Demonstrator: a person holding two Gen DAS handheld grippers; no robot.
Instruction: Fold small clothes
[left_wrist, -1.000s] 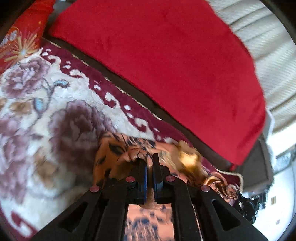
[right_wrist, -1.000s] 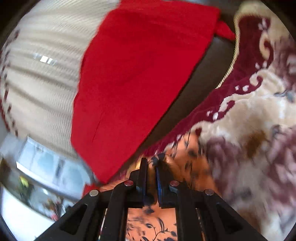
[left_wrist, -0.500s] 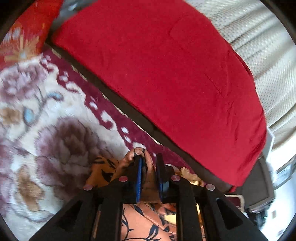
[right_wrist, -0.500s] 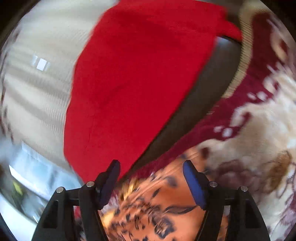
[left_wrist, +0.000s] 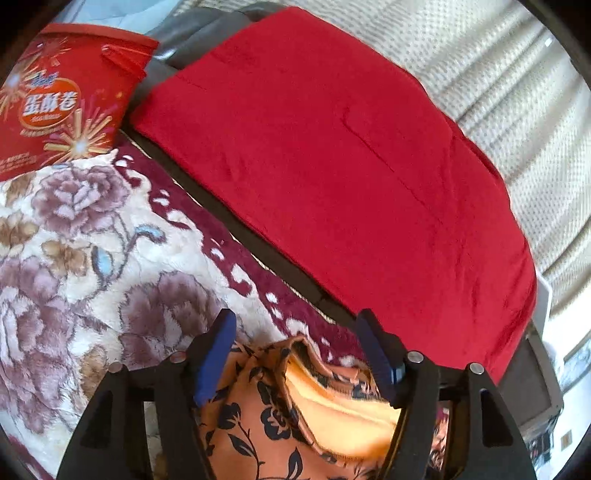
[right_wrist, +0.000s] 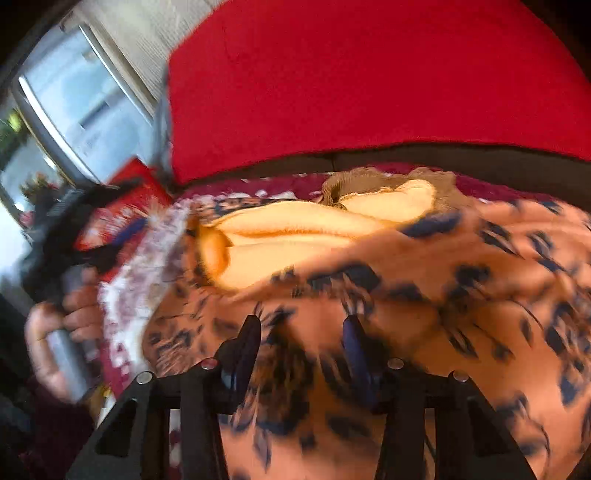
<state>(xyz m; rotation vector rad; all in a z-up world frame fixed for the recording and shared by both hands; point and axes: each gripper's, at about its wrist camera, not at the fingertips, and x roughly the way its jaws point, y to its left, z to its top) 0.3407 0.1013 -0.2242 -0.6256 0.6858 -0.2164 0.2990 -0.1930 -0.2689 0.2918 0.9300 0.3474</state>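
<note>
Both tongs open over an orange floral garment on a flowered blanket.

The left tongs (left_wrist: 301, 349) gape wide, empty, above the orange floral garment (left_wrist: 295, 421) lying on the flowered blanket (left_wrist: 92, 258); the right tongs (right_wrist: 301, 347), in a blurred view, stand parted, gripping nothing, over that cloth.

Surface: floral plush blanket (left_wrist: 92, 258), cream w/ mauve roses, maroon border. On it: orange garment w/ black floral print (left_wrist: 266, 424) at near edge, pale yellow lining showing; red snack bag (left_wrist: 59, 99) at far left. Red cloth (left_wrist: 332, 166) lies beyond the border, over a dark edge.
</note>
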